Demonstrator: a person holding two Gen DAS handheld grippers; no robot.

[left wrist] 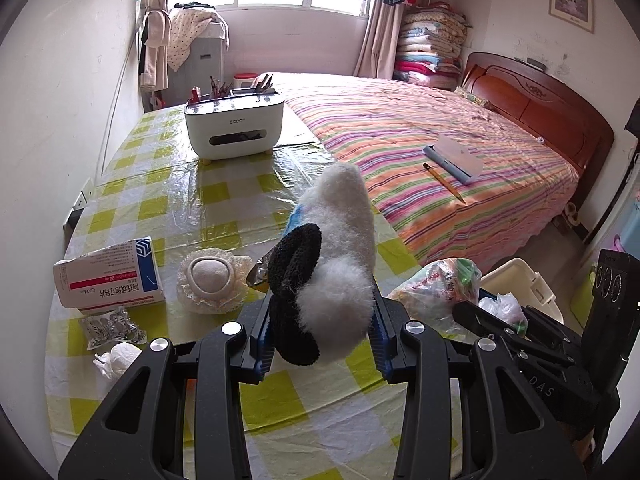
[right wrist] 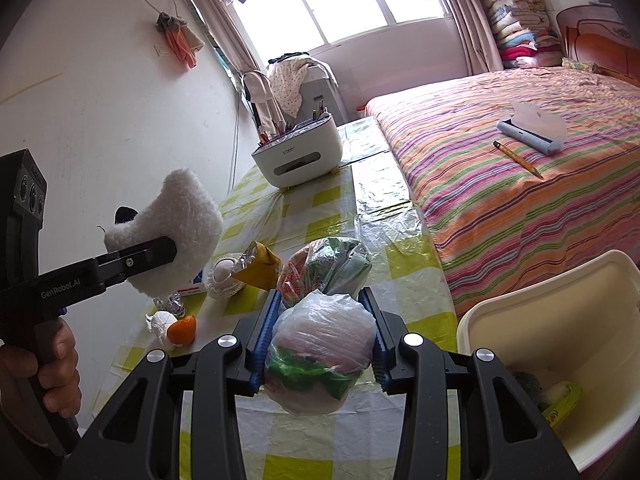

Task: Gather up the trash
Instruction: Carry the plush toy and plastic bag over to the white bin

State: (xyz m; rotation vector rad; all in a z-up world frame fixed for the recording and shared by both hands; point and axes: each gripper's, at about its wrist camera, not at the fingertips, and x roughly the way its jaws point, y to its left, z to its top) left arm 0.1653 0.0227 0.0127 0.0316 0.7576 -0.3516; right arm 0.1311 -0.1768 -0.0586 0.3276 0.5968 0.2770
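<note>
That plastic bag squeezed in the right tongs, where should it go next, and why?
Probably sideways over the white bin and then dropped. The right tongs grip the plastic bag above the table, and the bin beside it already holds scraps.

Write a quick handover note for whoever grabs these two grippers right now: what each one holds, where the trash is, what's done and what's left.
Left gripper: shut on the plush toy, held above the table.
Right gripper: shut on a knotted plastic bag of trash, not yet over the cream bin.
Done: the bin already holds some scraps.
Left on the checked tablecloth: snack bag, yellow wrapper, foil wrapper, crumpled tissue, orange peel. The medicine box may not be trash.
Next, probably: drop the bag in the bin.
</note>
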